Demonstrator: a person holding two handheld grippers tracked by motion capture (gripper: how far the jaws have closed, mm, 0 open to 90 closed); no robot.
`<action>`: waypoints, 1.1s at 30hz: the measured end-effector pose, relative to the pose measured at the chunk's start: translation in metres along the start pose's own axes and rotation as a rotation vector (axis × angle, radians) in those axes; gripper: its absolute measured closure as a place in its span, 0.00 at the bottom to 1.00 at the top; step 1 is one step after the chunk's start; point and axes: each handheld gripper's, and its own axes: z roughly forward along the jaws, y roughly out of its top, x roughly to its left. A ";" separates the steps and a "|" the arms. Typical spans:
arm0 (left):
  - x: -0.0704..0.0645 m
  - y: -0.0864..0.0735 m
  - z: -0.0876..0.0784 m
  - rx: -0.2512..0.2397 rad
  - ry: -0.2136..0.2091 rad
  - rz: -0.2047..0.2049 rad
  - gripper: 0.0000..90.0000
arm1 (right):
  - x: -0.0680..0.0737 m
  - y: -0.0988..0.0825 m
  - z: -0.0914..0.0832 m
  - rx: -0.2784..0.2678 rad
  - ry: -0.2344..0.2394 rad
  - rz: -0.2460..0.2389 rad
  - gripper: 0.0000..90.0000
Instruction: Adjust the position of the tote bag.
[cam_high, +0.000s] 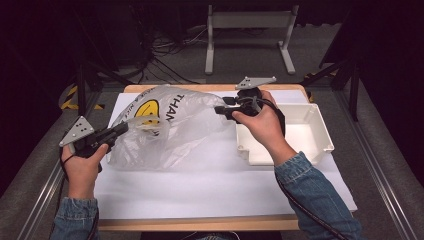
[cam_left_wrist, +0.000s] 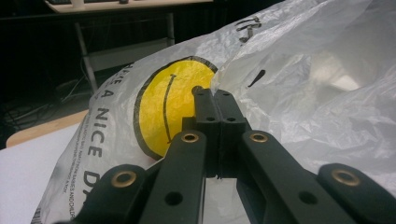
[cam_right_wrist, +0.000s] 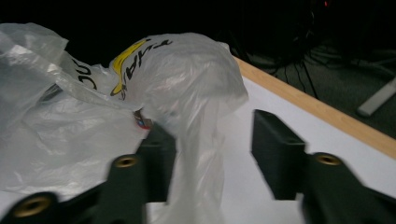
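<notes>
One bag (cam_high: 165, 127), "HAVE A NICE DAY"

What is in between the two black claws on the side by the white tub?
A twisted handle strip of the plastic bag runs up between the right gripper's open jaws, touching the left one only. The right gripper view shows this.

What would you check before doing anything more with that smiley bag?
1. Left tongs shut on the bag's edge: ok.
2. Right tongs gripping the handle strip: not ok, the jaws stand apart with the strip loose between them.
3. Bag mouth held open: cannot tell.
4. White bin beside the bag and upright: ok.
5. Anything inside the bag: cannot tell; the plastic is cloudy.
</notes>
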 end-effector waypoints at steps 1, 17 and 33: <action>0.002 -0.001 0.000 -0.004 0.002 -0.004 1.00 | 0.001 0.000 -0.001 -0.015 0.000 -0.013 0.36; 0.004 -0.004 0.000 -0.007 -0.002 -0.034 1.00 | 0.034 -0.026 -0.082 -0.182 0.115 -0.089 0.28; 0.010 -0.001 -0.001 -0.042 0.000 -0.044 1.00 | 0.077 -0.050 -0.014 -0.091 0.320 -0.088 0.31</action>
